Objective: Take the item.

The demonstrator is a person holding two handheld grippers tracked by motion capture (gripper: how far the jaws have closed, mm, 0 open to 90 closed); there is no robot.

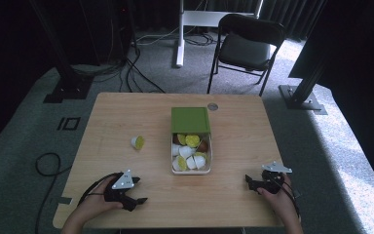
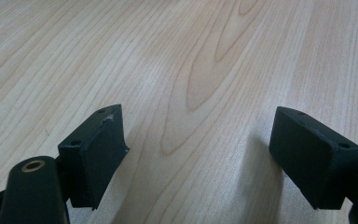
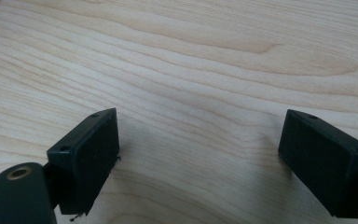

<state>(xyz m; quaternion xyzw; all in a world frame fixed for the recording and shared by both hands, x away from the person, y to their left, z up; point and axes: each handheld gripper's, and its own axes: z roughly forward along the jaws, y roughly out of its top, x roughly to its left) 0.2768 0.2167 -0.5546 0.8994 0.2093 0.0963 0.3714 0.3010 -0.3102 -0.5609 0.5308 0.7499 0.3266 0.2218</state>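
Note:
A white box (image 1: 191, 170) with a green lid (image 1: 190, 120) slid back sits mid-table and holds several white, yellow-green and brown capsules. One loose capsule (image 1: 137, 142) with a yellow-green top lies on the wood to the box's left. My left gripper (image 1: 137, 194) rests near the front left edge, held by a hand, jaws wide apart over bare wood (image 2: 198, 140). My right gripper (image 1: 249, 180) rests near the front right edge, likewise open with nothing between its jaws (image 3: 198, 149).
The wooden table (image 1: 126, 112) has a small round metal grommet (image 1: 213, 106) behind the box. A black folding chair (image 1: 246, 46) stands beyond the far edge. Cables (image 1: 48, 163) trail on the grey carpet at the left.

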